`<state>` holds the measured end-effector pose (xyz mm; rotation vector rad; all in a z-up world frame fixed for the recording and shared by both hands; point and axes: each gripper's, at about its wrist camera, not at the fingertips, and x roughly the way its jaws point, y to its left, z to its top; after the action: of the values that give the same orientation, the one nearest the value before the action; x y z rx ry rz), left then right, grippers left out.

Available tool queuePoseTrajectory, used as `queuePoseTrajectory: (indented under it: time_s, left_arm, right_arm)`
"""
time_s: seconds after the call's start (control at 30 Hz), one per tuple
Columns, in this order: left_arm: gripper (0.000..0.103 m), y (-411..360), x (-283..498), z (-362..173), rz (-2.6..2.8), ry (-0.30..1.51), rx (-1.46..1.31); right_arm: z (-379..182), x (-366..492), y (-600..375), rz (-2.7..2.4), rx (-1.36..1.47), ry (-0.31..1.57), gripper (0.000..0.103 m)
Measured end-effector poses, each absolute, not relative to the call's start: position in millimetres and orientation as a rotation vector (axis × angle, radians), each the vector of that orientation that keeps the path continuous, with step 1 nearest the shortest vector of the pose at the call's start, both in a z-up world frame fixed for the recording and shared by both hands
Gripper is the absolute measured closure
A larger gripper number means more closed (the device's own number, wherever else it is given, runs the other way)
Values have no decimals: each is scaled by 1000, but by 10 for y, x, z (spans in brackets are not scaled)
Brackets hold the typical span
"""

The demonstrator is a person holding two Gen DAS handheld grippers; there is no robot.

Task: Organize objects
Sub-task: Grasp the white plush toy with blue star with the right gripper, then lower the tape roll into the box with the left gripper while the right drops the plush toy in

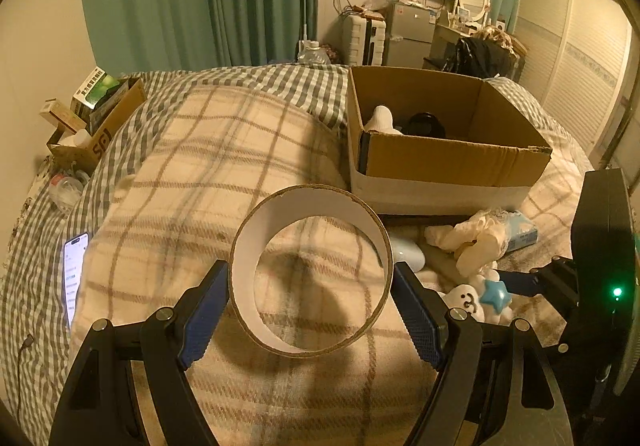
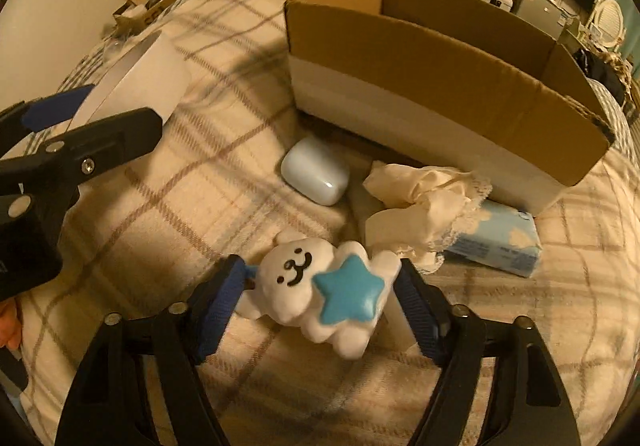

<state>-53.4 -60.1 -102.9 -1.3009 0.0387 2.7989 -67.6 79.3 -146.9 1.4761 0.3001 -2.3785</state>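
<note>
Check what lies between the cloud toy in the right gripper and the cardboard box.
The cloud toy is clamped in the right gripper. Ahead, before the cardboard box, lie a pale blue case, crumpled cloth and a tissue pack. All are low; lifting over them looks feasible.

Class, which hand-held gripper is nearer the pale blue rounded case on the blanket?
Right. The right hand-held gripper, holding the white cloud toy, sits just before the pale blue rounded case; the left hand-held gripper holds the cardboard ring farther left.
</note>
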Motion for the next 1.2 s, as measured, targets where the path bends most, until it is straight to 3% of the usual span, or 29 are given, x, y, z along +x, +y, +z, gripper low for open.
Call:
queuePoseTrajectory:
  time_s: [0.1,0.3,0.6,0.9,1.2]
  left_arm:
    - [21,-584,-510,-1017,2797,42,-1308]
    - [21,-578,-425,-959,2802,35,-1305]
    - [21,-503,-402,-591,2818,69,-1223]
    - [21,-177,-928,37,2830,163,-1064]
    - [21,132,-1665,134,2810,230,-1024]
  right_arm:
    - [-1443,-654,825,-2387,1469,281,36]
    - [-1321,-490,871,-2450,1412,294,36]
    - [-585,-336,1177,-2624,1215,258,36]
    - [462,-677,1534,-2802,981,320,36]
    - [749,-1314,1686,-2849,931,347,36]
